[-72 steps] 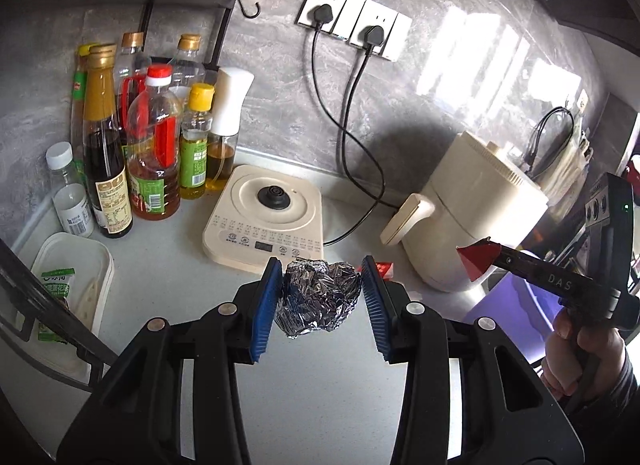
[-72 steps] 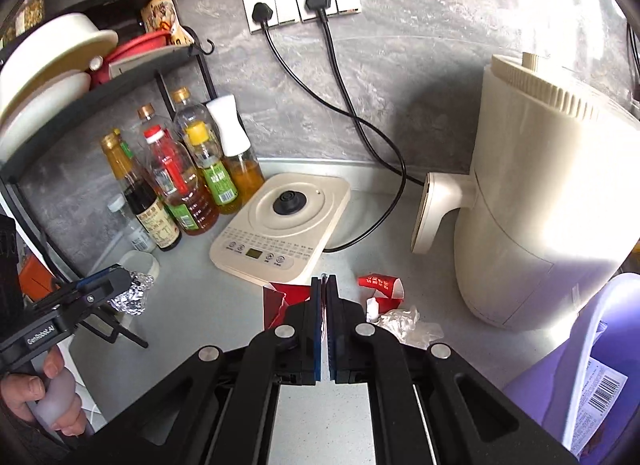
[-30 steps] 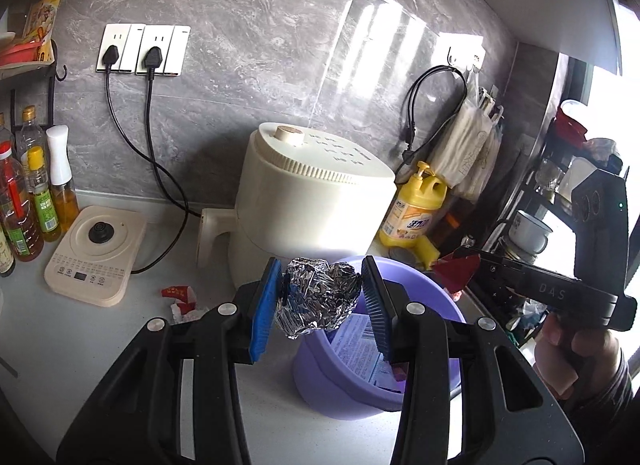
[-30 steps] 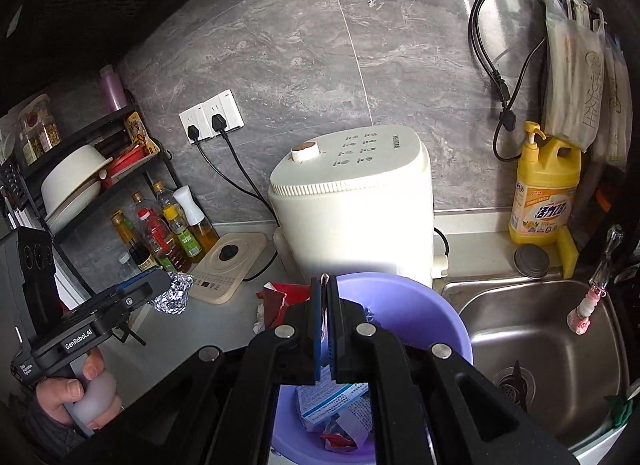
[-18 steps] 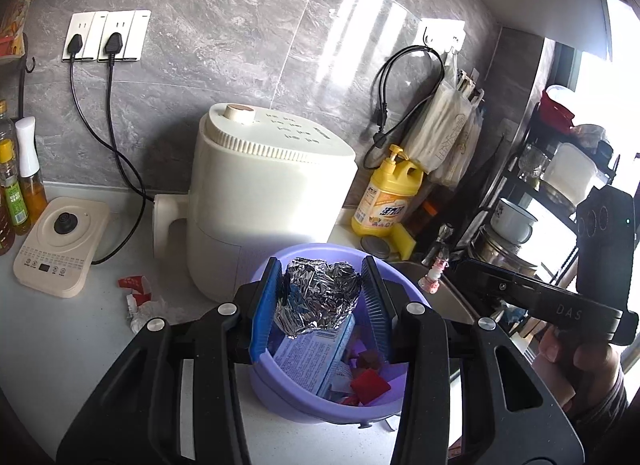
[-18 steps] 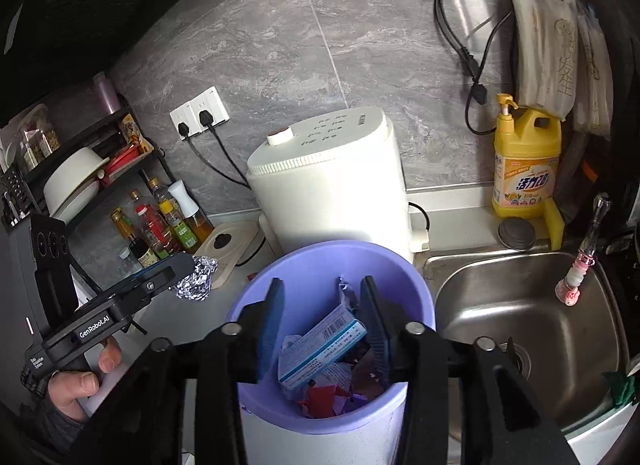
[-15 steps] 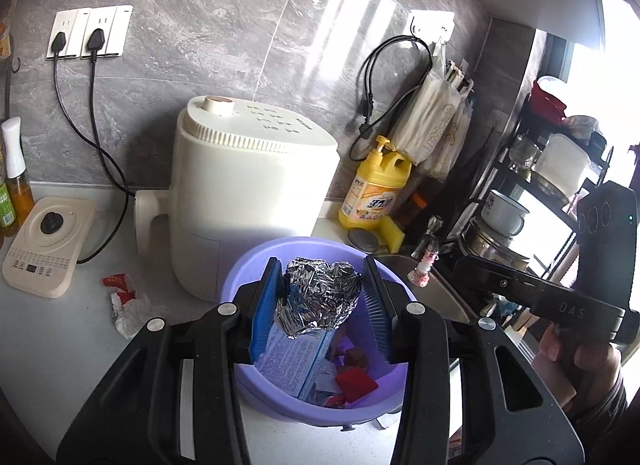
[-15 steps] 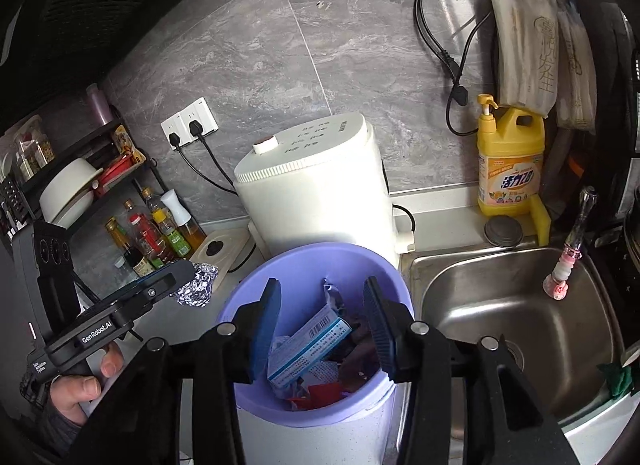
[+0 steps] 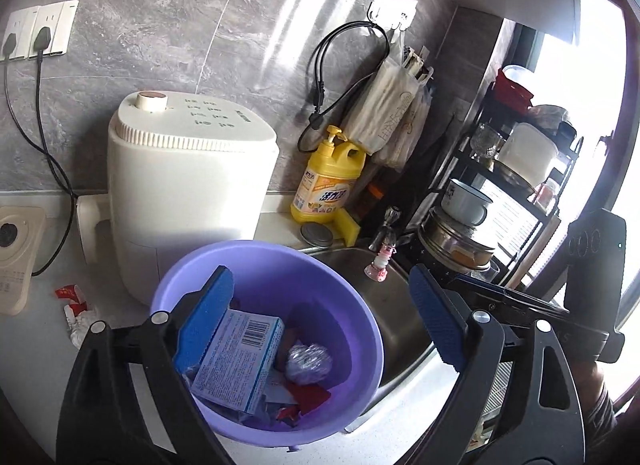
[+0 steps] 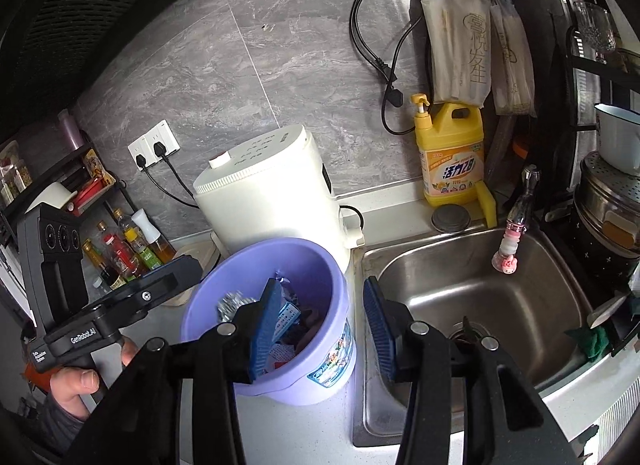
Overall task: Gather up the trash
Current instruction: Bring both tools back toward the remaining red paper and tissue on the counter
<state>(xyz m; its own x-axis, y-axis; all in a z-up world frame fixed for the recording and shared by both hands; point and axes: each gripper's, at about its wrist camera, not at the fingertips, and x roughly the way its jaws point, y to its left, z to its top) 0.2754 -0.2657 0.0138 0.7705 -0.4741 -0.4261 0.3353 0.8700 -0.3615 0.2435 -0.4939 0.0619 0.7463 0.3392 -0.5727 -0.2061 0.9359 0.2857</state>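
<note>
Foil ball is seen in the left wrist view inside the purple bin, at 3 o'clock from the blue box; the left gripper is spread wide and empty. Scraps lie on the table at 9 o'clock. In the right wrist view, the right gripper is held wide apart, empty, above the bin rim. A straight lift before swinging toward the scraps is advised, so the rim is not clipped.

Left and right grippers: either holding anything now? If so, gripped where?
Nothing held. Left gripper is open above the purple bin; the foil ball lies inside it. Right gripper is open too, empty.
</note>
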